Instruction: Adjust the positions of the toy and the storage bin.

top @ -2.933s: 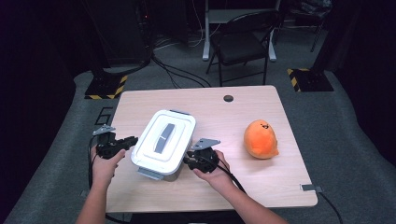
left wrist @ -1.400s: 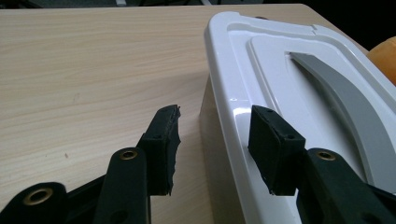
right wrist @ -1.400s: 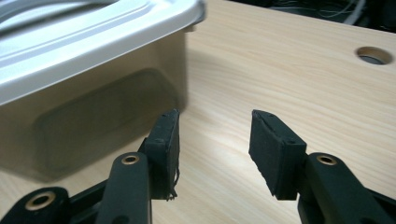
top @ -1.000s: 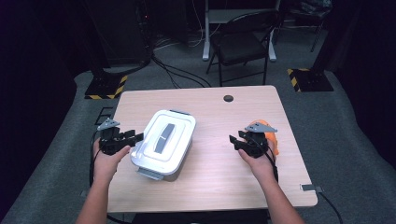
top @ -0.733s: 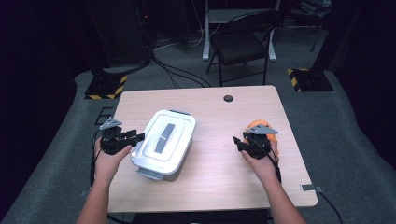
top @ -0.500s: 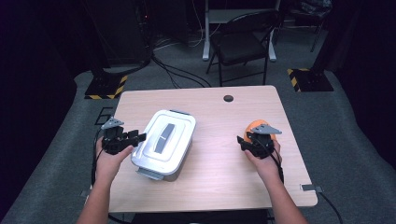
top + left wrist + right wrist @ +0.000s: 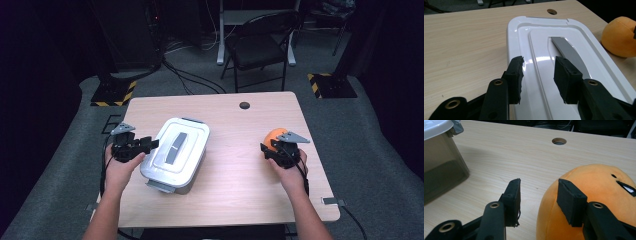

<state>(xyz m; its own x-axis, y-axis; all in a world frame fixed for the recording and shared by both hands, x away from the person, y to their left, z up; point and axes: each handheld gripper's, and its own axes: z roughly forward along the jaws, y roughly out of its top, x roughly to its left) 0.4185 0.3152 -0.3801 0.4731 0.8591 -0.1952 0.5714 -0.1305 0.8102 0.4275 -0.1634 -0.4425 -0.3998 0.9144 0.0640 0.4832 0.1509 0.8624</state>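
A white lidded box [image 7: 175, 150] with a grey handle strip lies left of centre on the wooden table [image 7: 235, 190]. My left gripper [image 7: 148, 144] is at its left side. In the left gripper view the gripper [image 7: 537, 70] hovers over the lid [image 7: 574, 32]; its jaws have just been closing and pinch nothing. An orange plush toy [image 7: 273, 135] sits at the right. My right gripper [image 7: 269, 148] is at the toy's near side. In the right gripper view that gripper [image 7: 539, 192] is open, one jaw over the toy [image 7: 594, 187], the other over bare table.
A round cable hole [image 7: 244, 105] is at the table's far edge. A folding chair [image 7: 260, 47] stands behind the table on grey carpet. Bare wood lies between the box and the toy. The box's dark side wall [image 7: 439, 157] shows at the left of the right gripper view.
The right hand has left the box's right side and moved right across the table to the orange toy. The left hand has stayed at the box's left side.
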